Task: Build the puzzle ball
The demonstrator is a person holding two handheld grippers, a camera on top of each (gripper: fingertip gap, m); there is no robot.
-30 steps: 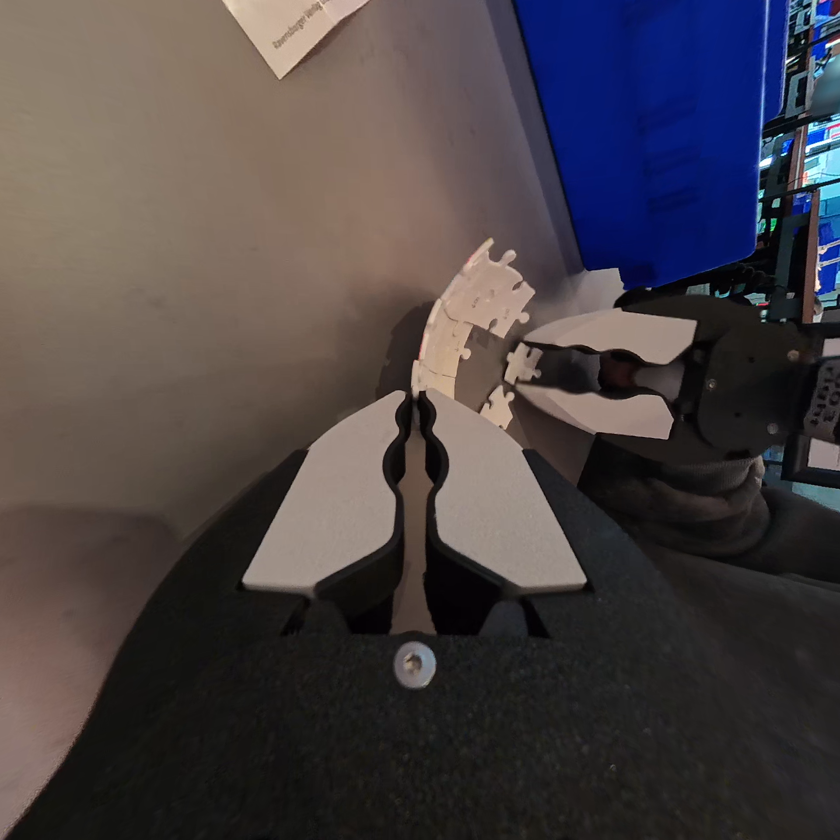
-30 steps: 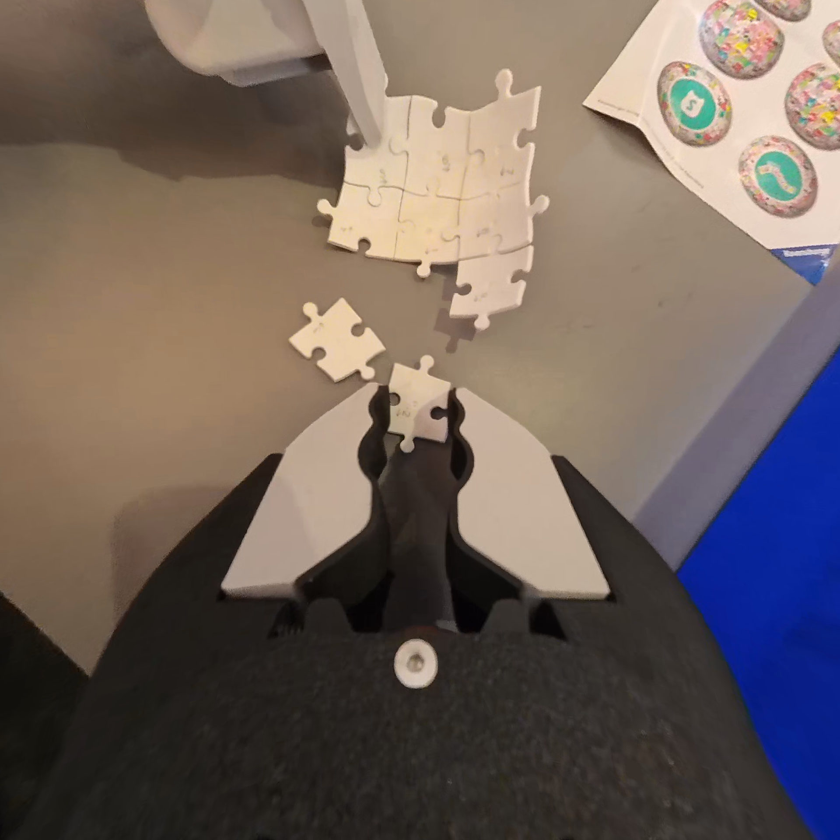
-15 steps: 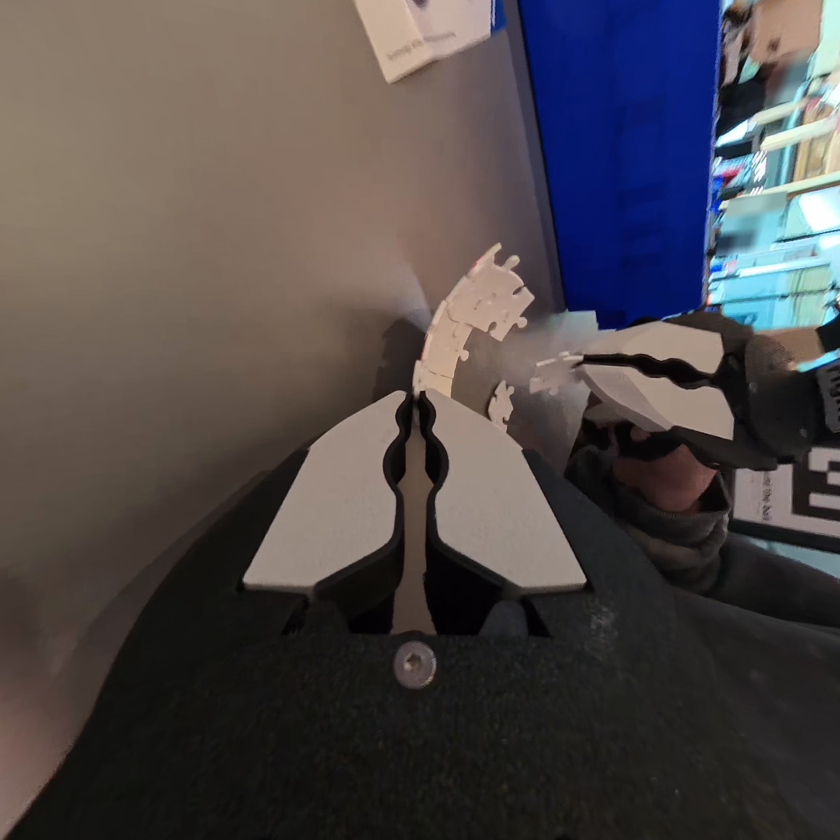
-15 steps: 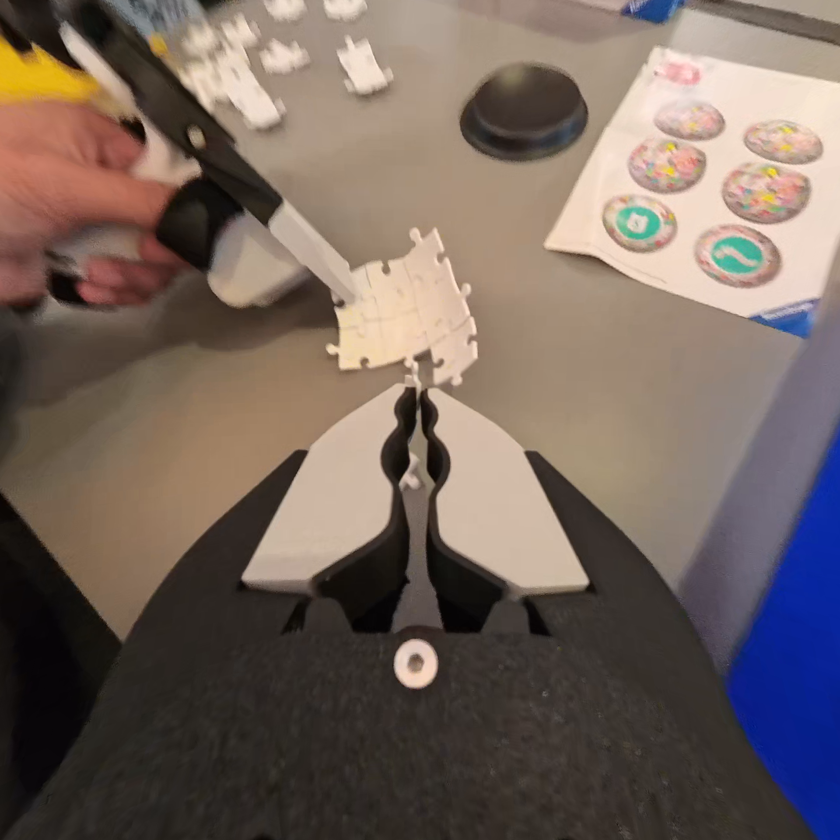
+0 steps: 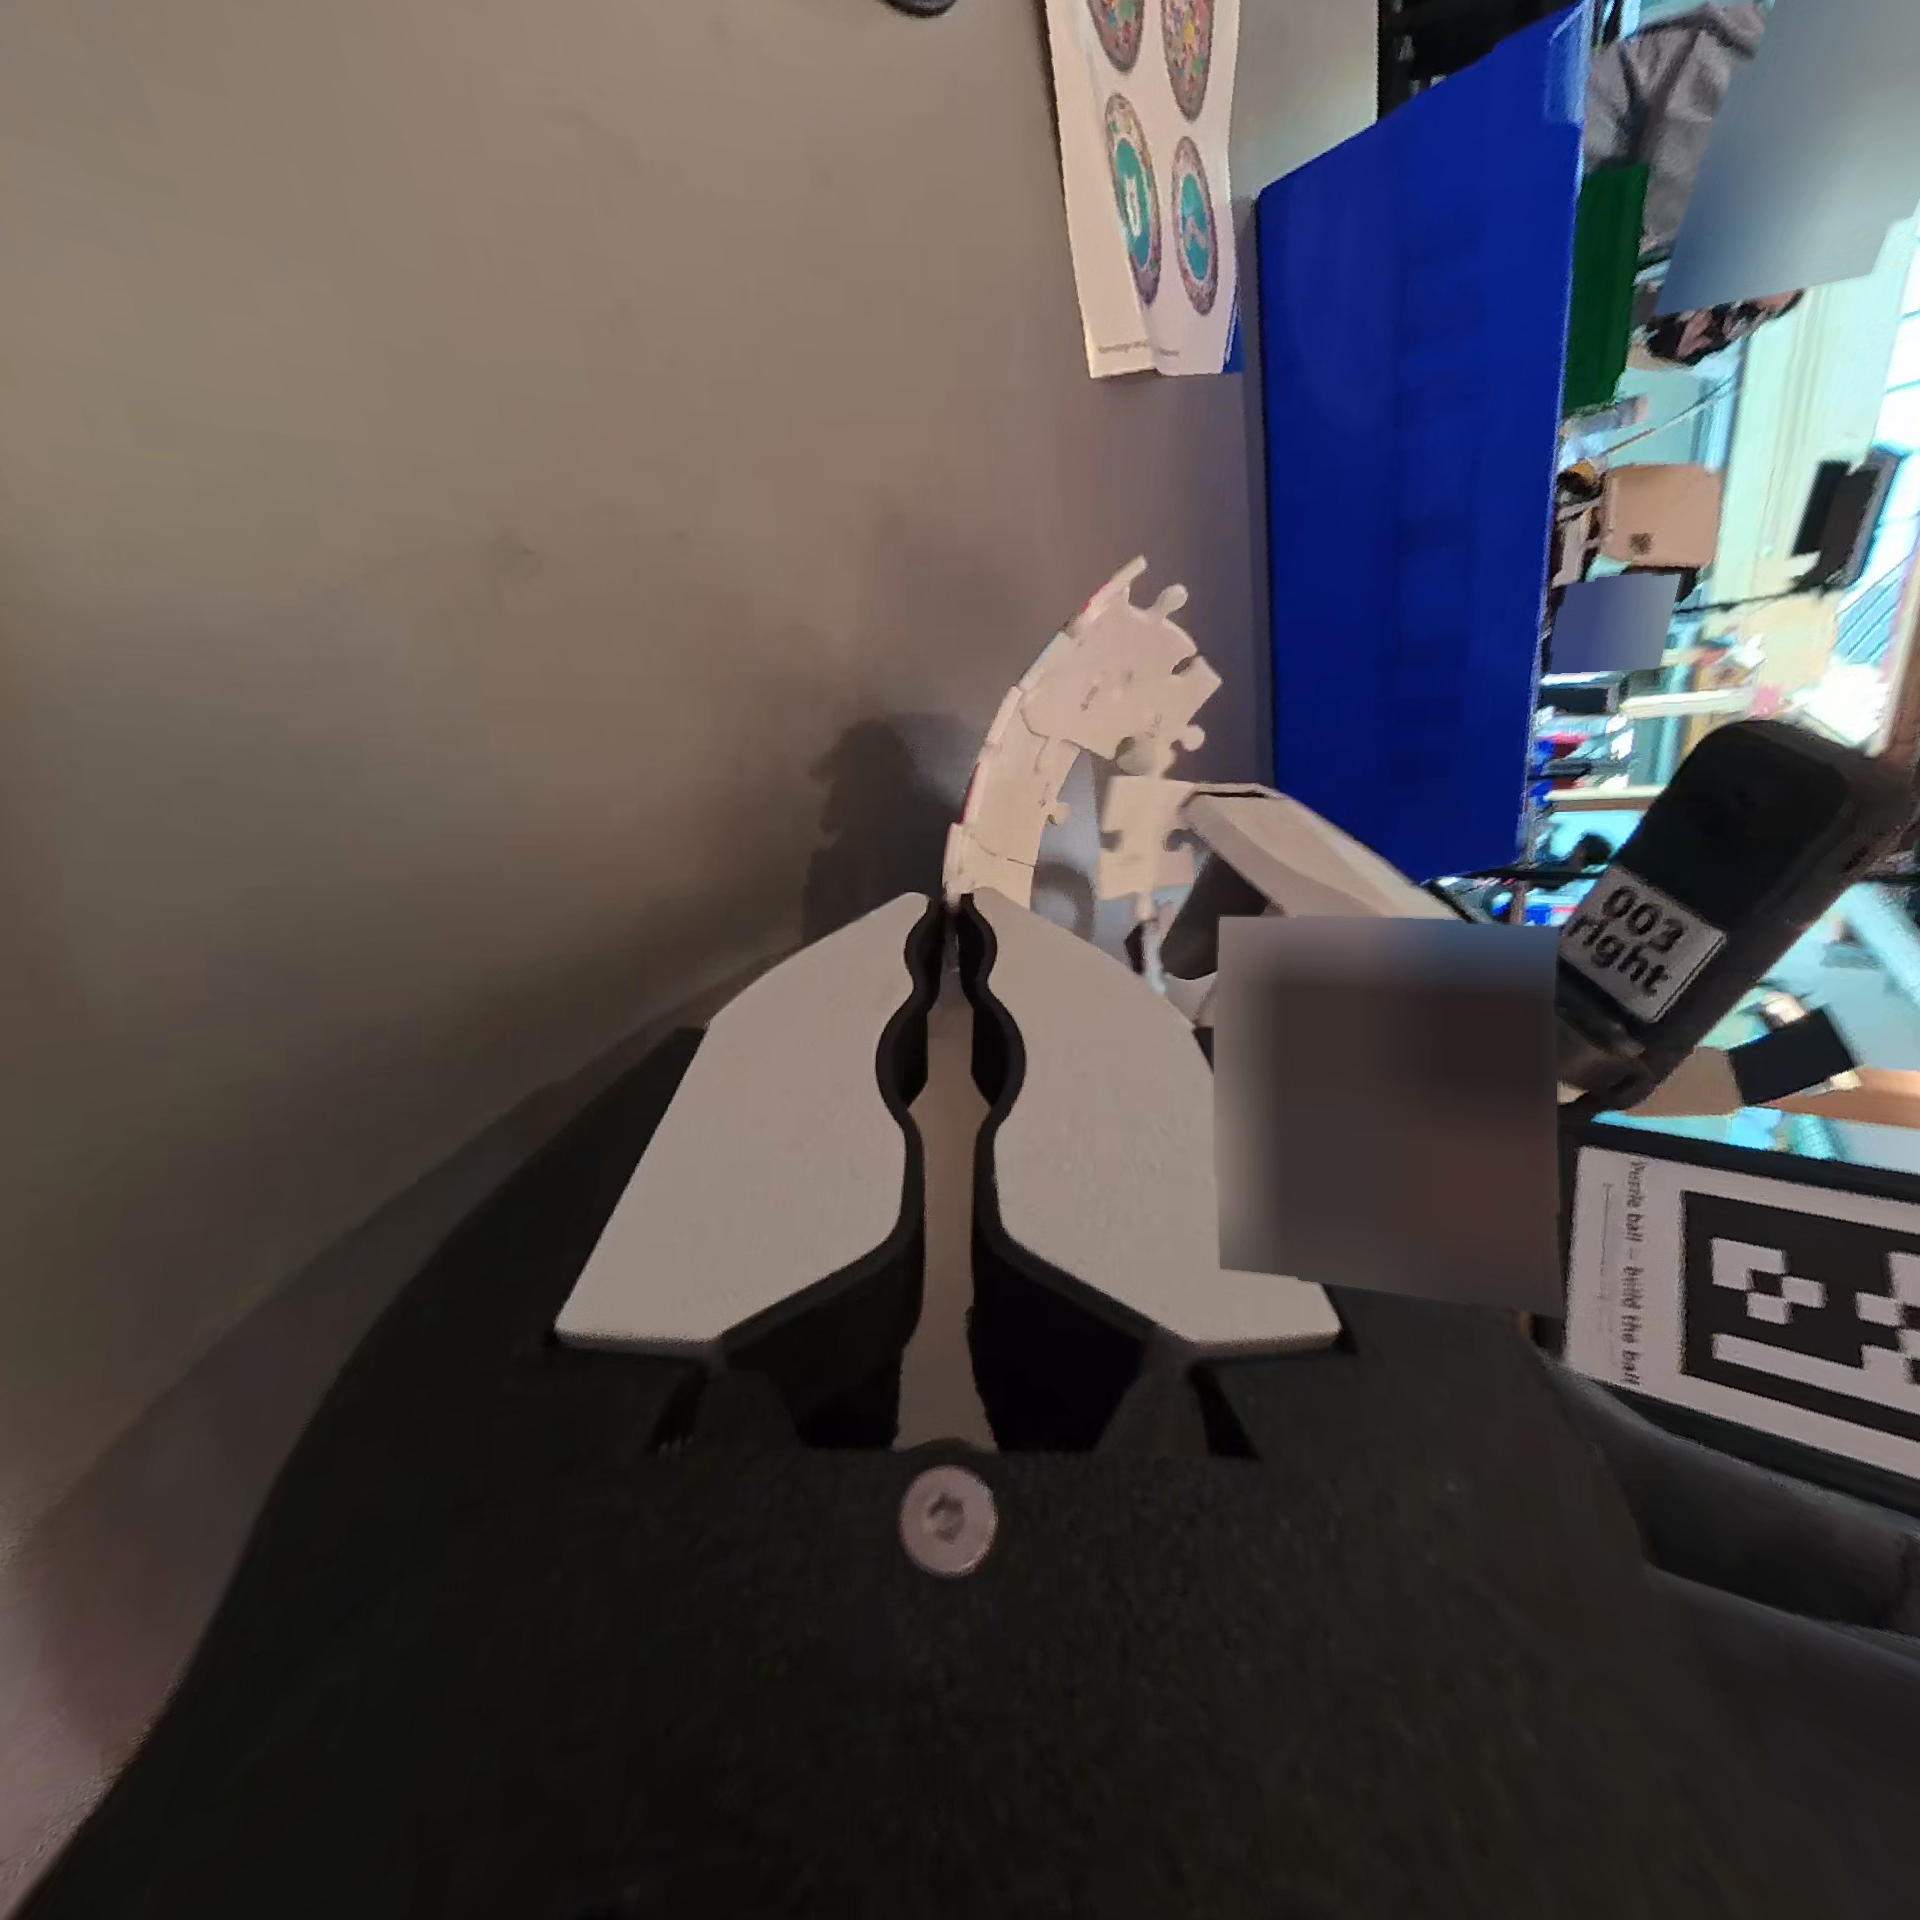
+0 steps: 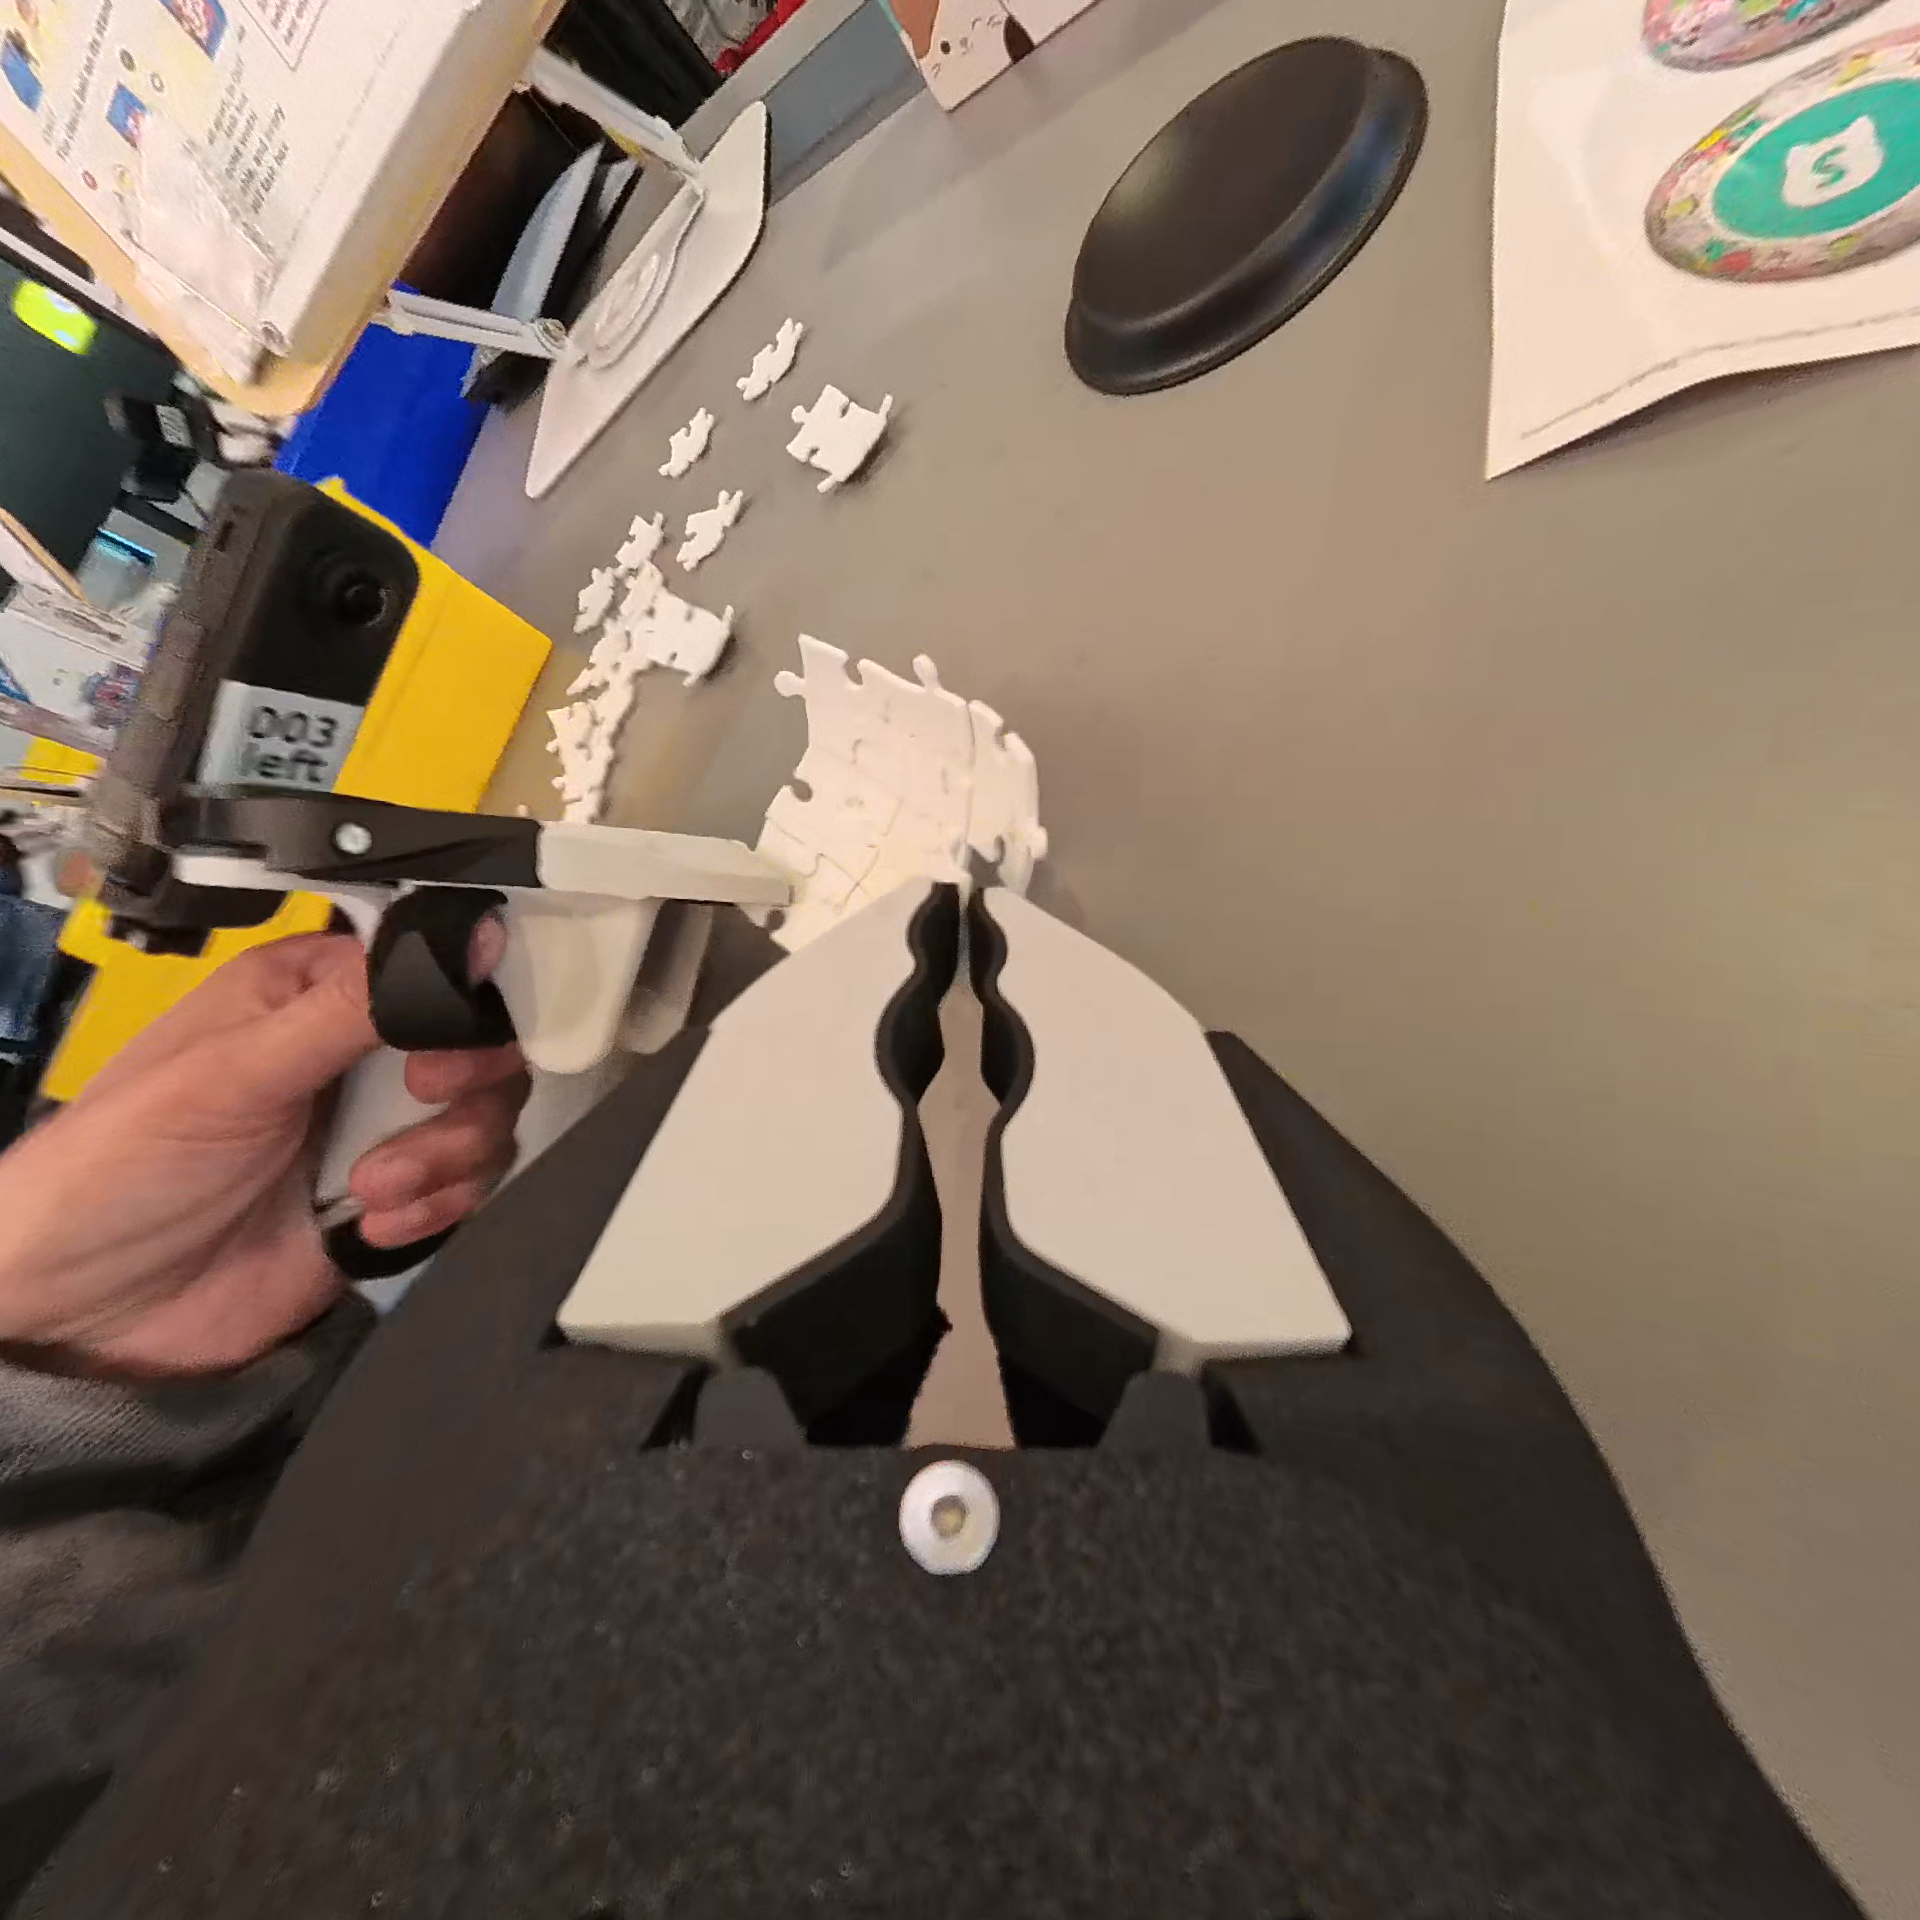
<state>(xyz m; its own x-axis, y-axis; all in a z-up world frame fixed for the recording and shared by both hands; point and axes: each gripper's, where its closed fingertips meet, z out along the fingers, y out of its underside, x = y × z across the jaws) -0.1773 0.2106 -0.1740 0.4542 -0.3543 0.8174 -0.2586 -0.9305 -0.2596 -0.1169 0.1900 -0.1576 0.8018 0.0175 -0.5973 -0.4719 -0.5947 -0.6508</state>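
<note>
Pinching curved puzzle section (image 5: 1081,748) in left gripper (image 5: 951,914) | right gripper (image 6: 961,894) clamps single piece (image 5: 1143,842) | labels unquoted

A grey table (image 6: 1455,727) carries a black domed disc (image 6: 1242,213) at the far middle, a printed sheet of coloured balls (image 6: 1704,239) at the far right, a white stand base (image 6: 649,286) at the far left, and loose white puzzle pieces (image 6: 665,613) scattered between them.

left gripper (image 5: 951,914) pinching curved puzzle section (image 5: 1081,727)
</note>
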